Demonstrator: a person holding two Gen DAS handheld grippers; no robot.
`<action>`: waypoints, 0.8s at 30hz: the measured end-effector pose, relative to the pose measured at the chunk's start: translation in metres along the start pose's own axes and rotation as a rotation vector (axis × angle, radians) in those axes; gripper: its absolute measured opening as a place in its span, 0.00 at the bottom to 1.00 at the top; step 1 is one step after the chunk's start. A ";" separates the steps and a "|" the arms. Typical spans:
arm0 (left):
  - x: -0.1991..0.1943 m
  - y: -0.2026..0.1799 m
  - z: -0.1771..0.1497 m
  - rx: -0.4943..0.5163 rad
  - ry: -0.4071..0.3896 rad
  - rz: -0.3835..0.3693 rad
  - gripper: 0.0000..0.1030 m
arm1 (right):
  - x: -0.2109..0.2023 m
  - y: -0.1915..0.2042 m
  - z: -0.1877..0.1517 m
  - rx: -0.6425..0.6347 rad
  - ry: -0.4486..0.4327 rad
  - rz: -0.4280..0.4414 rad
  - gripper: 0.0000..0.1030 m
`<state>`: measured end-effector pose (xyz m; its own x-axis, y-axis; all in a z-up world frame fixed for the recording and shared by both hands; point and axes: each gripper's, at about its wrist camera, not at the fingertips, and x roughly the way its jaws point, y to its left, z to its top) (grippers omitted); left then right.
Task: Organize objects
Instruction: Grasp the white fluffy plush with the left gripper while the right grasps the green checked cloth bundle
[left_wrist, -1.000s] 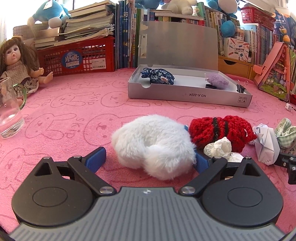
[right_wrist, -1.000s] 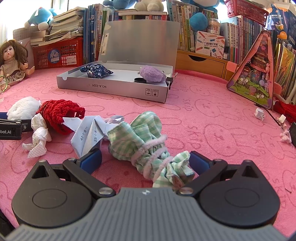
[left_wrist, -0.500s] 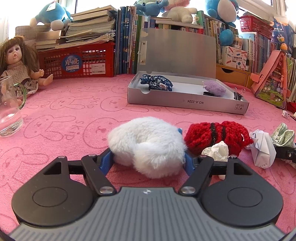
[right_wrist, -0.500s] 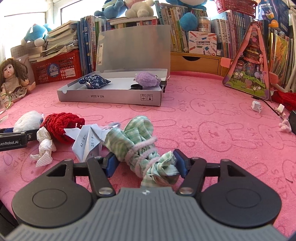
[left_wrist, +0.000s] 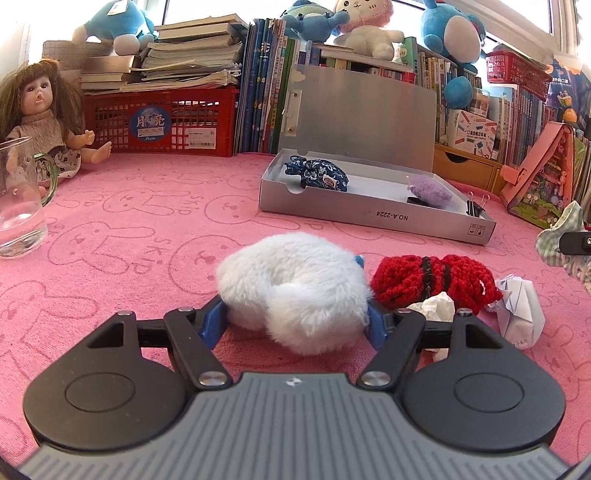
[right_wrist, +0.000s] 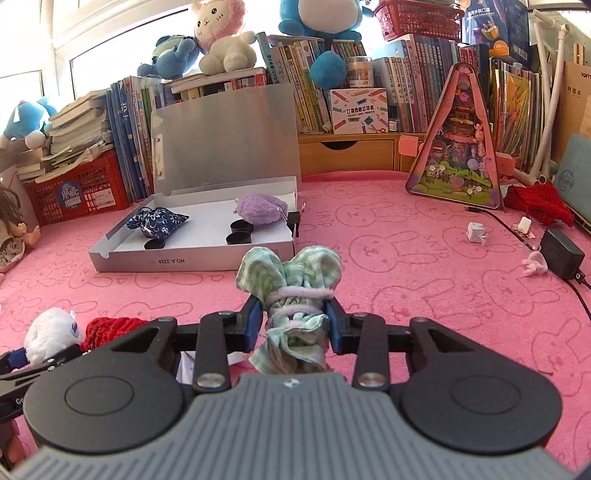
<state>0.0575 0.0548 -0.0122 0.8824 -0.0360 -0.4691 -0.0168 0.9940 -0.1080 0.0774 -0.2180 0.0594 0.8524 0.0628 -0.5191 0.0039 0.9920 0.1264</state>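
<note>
Pickup step: right gripper (right_wrist: 291, 323) fingers closing on checked cloth (right_wrist: 291, 280), left gripper (left_wrist: 297, 321) clamped on white fluff (left_wrist: 295, 288). Next: carry to box (right_wrist: 192, 260).

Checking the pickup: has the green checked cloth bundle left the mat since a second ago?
Yes. The green checked cloth bundle has risen off the pink mat, clamped in the closing right gripper, now overlapping the grey box.

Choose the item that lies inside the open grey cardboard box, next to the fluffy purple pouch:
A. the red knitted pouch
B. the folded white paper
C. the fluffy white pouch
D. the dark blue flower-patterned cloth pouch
D: the dark blue flower-patterned cloth pouch lies on the floor of the open grey cardboard box, left of the fluffy purple pouch; the other three lie outside on the pink cloth.
</note>
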 end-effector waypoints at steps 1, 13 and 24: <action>0.000 0.001 0.000 -0.008 -0.002 -0.003 0.74 | 0.000 0.002 0.001 0.003 -0.002 0.011 0.39; -0.009 -0.006 0.014 -0.003 -0.038 0.031 0.74 | 0.006 -0.008 -0.017 0.009 0.005 0.043 0.39; -0.018 -0.042 0.047 0.071 -0.084 0.040 0.74 | 0.000 -0.037 -0.009 0.056 -0.053 0.087 0.39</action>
<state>0.0643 0.0182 0.0416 0.9181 0.0099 -0.3963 -0.0224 0.9994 -0.0267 0.0724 -0.2538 0.0467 0.8775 0.1408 -0.4585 -0.0433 0.9753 0.2165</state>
